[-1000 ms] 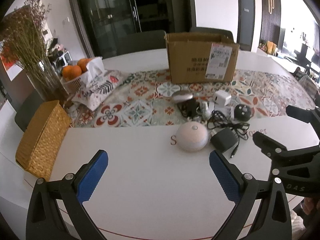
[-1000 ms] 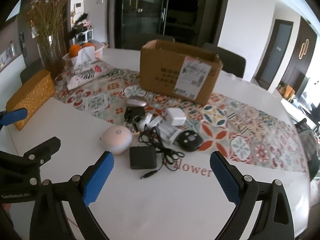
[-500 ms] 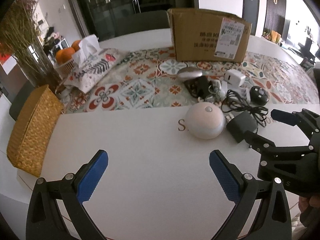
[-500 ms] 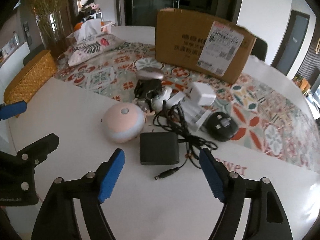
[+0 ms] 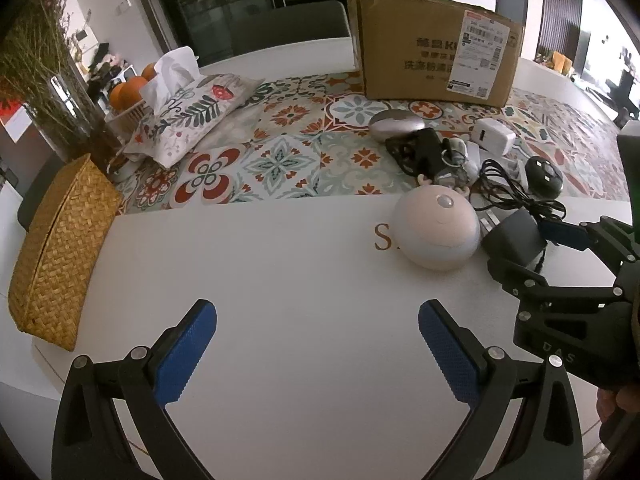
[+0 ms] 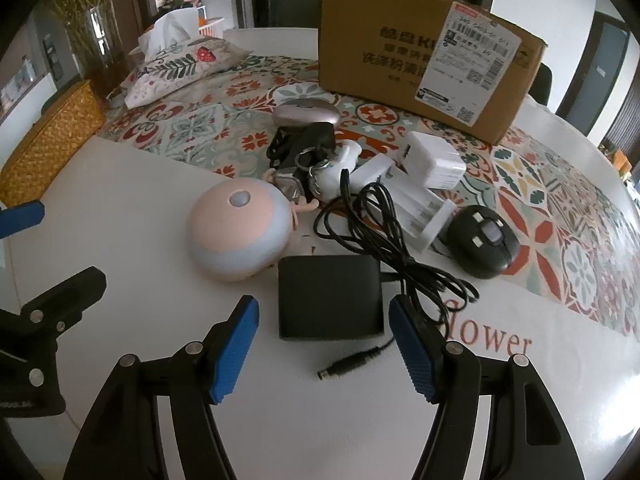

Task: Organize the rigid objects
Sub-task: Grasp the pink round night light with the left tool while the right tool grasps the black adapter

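A black power adapter point(image 6: 329, 296) with a tangled black cable point(image 6: 384, 232) lies on the white table. My right gripper point(image 6: 322, 346) is open, its blue pads on either side of the adapter's near end, not touching it. A pink and grey dome point(image 6: 238, 232) sits left of the adapter. Behind lie a white charger point(image 6: 434, 160), a black mouse point(image 6: 482, 246), a keyring cluster point(image 6: 308, 156) and a silver oval case point(image 6: 306, 114). My left gripper point(image 5: 316, 354) is open and empty over bare table, left of the dome point(image 5: 436, 234).
An open cardboard box point(image 6: 424, 68) stands at the back on the patterned runner point(image 5: 280, 152). A woven basket point(image 5: 60, 248) lies at the left edge. A tissue pouch point(image 5: 184, 116), oranges point(image 5: 128, 92) and a vase of dried flowers point(image 5: 60, 92) stand at the back left.
My right gripper has moved forward and down and narrowed its opening around the black adapter. My left gripper has moved forward toward the objects and stayed open.
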The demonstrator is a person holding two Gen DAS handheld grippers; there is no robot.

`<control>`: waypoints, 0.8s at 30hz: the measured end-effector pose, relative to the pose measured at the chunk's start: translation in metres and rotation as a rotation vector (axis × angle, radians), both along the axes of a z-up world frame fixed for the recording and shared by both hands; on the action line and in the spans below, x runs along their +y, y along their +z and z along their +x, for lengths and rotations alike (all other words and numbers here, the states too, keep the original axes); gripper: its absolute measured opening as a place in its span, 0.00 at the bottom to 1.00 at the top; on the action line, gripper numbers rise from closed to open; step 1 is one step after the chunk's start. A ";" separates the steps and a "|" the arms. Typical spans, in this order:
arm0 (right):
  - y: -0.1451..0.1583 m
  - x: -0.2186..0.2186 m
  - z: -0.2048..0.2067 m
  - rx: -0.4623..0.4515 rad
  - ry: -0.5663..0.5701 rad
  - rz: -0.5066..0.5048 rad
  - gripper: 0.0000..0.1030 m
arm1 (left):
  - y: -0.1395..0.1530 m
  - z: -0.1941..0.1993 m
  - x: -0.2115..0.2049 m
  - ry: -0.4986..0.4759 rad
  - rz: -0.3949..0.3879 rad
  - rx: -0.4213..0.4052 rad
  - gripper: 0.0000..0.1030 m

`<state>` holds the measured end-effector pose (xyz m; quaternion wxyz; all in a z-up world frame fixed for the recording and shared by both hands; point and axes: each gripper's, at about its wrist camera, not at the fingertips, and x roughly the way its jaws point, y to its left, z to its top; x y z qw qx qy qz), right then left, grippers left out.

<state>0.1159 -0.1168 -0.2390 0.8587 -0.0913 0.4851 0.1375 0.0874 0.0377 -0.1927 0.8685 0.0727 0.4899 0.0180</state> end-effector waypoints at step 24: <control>0.010 -0.025 0.000 0.026 -0.080 0.043 0.54 | 0.003 0.020 -0.030 -0.156 -0.043 -0.021 0.99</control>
